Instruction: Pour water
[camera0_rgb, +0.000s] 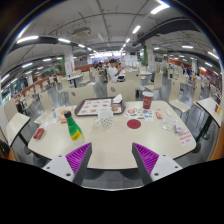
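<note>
Looking forward along the gripper (109, 160), the view took in a pale round table (110, 148) in a large, brightly lit hall filled with other tables. The two fingers were spread wide apart and held nothing, their purple pads (77, 156) facing each other over the near table edge, well short of every object. That open, backed-off stance suited an approach not yet begun.

A green bottle with a yellow top (73, 127) stood upright beyond the left finger, probably the water source for pouring. Just beside it, toward the table's middle, sat a clear glass (105, 119), likely the receiving vessel; keeping the two close would shorten the pour. A dark red disc (134, 124) lay flat on the table to the right, and a red cup (148, 101) stood farther back. A flat tray or board (95, 106) rested behind the glass. Small items near the right edge were too indistinct to name.
</note>
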